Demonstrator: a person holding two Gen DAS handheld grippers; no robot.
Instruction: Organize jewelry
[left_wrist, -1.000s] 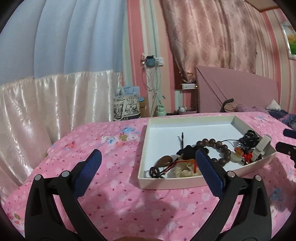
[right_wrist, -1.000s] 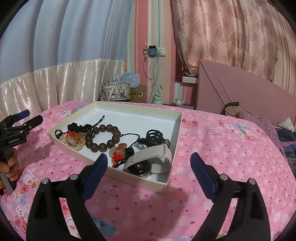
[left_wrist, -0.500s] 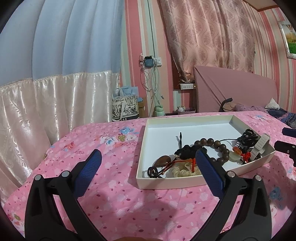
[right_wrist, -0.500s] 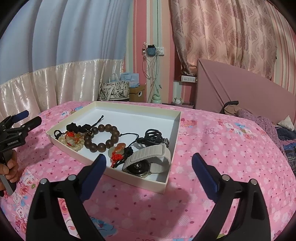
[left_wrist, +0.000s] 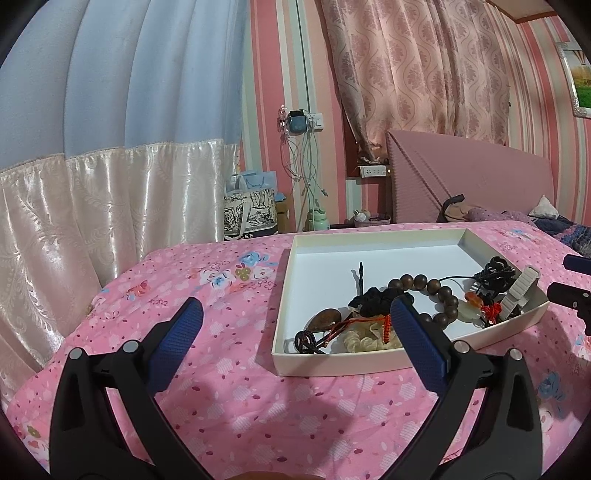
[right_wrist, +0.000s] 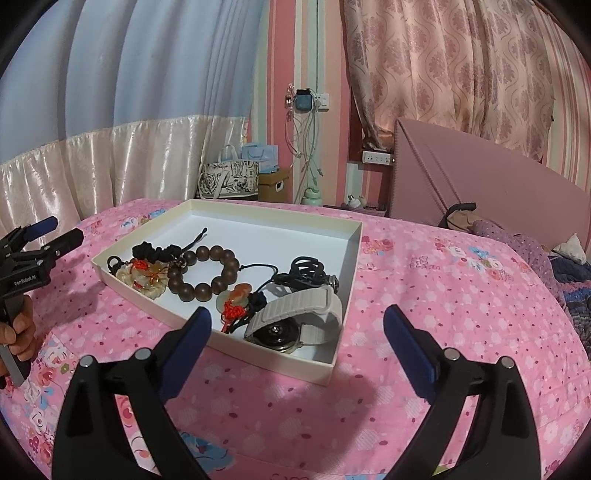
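Observation:
A shallow white box (left_wrist: 373, 245) (right_wrist: 275, 221) sits on a pink floral bedspread. It holds a brown bead bracelet (right_wrist: 207, 273) (left_wrist: 441, 295), a watch with a white band (right_wrist: 295, 317) (left_wrist: 519, 293), a jade pendant on red cord (right_wrist: 236, 299), a pale carved piece with red knots (right_wrist: 142, 277), a black knotted cord (right_wrist: 159, 251) and a black cord bundle (right_wrist: 306, 269). My left gripper (left_wrist: 295, 328) is open and empty, just short of the box's near left corner. My right gripper (right_wrist: 297, 334) is open and empty, before the box's near right corner by the watch.
The bedspread (right_wrist: 443, 288) spreads all round the box. A pink headboard (right_wrist: 480, 184) and pillows (right_wrist: 517, 243) lie at the right. Bags (right_wrist: 229, 181) and hanging cables (right_wrist: 306, 147) stand by the wall beyond the bed. White satin curtain (left_wrist: 92, 206) hangs at the left.
Both grippers have drawn back and risen slightly, so the box sits a little farther off in both views. Jaws stay open. The jewelry has not moved.

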